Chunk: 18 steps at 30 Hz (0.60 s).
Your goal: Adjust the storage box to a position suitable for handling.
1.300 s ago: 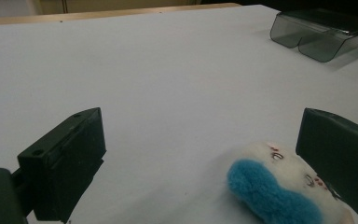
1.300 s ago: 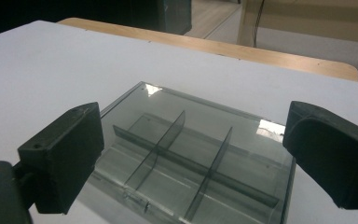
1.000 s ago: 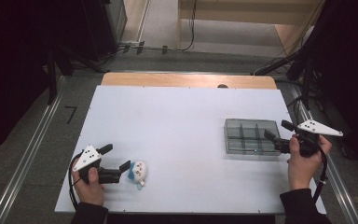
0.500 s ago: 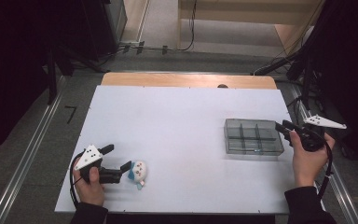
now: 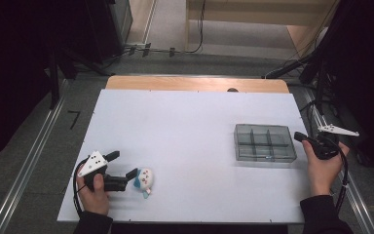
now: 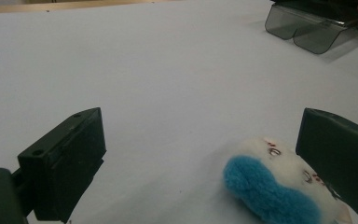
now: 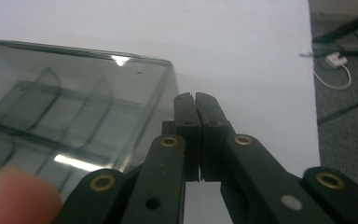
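Note:
A small white plush toy with a blue part [image 5: 143,179] [image 6: 279,186] lies near the table's front left. My left gripper [image 5: 122,165] [image 6: 203,149] stands open around it, and the toy rests close to the right-hand jaw without being squeezed. A smoky grey compartment box [image 5: 264,143] [image 7: 65,107] sits at the right of the table. My right gripper [image 5: 299,136] [image 7: 195,100] is low beside the box's right edge. Its jaws have just been closing and now meet, with nothing between them.
The white table top [image 5: 185,126] has a wooden strip [image 5: 195,84] along its far edge. Metal rails and grey floor flank both sides, with cables [image 7: 331,70] on the floor at the right. A fingertip [image 7: 14,196] shows low in the right gripper view.
My right gripper has moved to the right and down, off the box to its right edge, and its jaws have gone from wide apart to shut. The left gripper and toy have stayed put.

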Each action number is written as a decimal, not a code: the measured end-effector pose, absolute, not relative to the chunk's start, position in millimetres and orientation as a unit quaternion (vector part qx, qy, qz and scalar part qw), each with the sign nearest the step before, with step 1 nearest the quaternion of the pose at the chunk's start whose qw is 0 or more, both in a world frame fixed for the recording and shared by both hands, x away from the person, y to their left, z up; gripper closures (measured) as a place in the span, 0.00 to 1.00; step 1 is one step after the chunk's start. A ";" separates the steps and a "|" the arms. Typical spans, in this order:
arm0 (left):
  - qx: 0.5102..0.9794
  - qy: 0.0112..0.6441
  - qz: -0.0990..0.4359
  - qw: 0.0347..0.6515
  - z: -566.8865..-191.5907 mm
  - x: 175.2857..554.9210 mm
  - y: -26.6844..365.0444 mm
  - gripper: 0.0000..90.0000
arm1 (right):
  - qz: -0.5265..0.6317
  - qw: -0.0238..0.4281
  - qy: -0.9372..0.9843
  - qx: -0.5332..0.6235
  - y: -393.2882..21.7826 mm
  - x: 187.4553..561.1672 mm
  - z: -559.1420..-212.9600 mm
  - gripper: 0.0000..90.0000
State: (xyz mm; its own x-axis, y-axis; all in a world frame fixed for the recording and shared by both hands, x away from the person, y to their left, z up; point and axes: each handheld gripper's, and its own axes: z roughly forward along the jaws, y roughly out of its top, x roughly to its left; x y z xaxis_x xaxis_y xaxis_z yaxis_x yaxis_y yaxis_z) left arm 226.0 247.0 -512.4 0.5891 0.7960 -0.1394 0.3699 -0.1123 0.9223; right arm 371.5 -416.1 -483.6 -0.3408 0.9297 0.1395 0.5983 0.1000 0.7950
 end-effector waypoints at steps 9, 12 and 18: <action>0.720 0.407 0.200 0.525 -512.4 226.4 246.6 0.01 | 0.401 0.180 0.718 0.540 -419.8 382.5 -498.4 0.98; 0.720 0.407 0.200 0.525 -512.5 226.5 246.4 0.01 | 0.391 0.184 0.729 0.531 -418.7 384.3 -501.3 0.98; 0.722 0.405 0.200 0.524 -512.6 226.9 246.1 0.01 | 0.407 0.185 0.731 0.515 -420.8 386.0 -501.4 0.98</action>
State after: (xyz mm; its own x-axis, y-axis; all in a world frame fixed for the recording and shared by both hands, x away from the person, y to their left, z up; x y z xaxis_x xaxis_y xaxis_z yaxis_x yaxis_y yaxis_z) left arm 226.9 246.1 -512.6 0.5920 0.7943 -0.1362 0.3763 -0.1230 0.9183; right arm 386.0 -420.8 -501.4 -0.4017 0.9037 0.1483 0.6021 0.1386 0.7863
